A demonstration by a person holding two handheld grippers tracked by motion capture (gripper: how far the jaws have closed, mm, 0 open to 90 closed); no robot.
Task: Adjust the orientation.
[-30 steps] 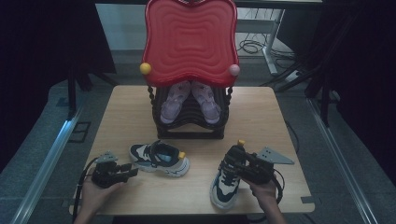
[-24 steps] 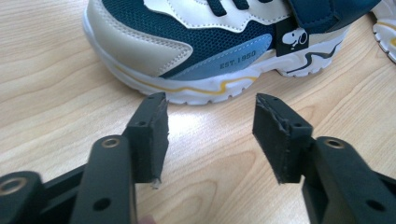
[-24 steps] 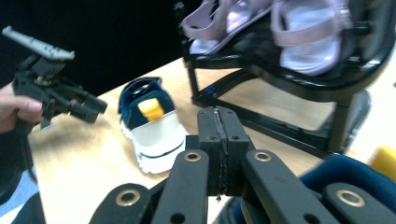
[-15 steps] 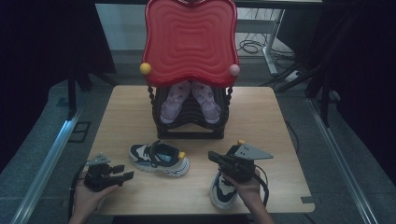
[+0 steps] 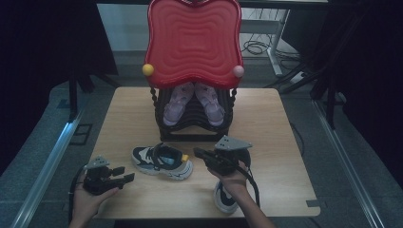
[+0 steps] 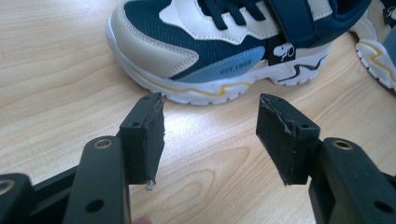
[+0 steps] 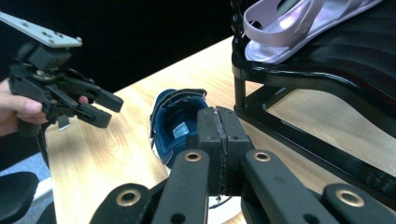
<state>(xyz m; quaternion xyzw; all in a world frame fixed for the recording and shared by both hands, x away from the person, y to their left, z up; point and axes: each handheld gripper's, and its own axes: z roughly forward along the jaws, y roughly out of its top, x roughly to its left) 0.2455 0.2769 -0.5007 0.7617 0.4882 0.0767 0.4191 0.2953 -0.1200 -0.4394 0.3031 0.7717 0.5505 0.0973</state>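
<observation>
So the right gripper (image 5: 202, 155) has swung left off the near shoe (image 5: 223, 195), which now lies on the table (image 5: 280, 142) at the near edge, half hidden under the person's right forearm. Its jaws are pressed flat together with nothing between them, and in the right gripper view they point toward the other shoe (image 7: 175, 119). That one sits near the middle of the table, just in front of the black rack (image 5: 190, 126) that already has a pair of pale purple sandals (image 5: 194, 102) on it under the red top (image 5: 192, 40). Meanwhile the left gripper (image 5: 124, 174) has barely moved, but its jaws have just been opening and now stand wide with only bare wood between them, aimed at the side of that middle shoe (image 6: 224, 44) and not touching it. My guess is that both hands are lining up on the middle shoe, probably to lift it onto the rack, with the near shoe waiting its turn.
</observation>
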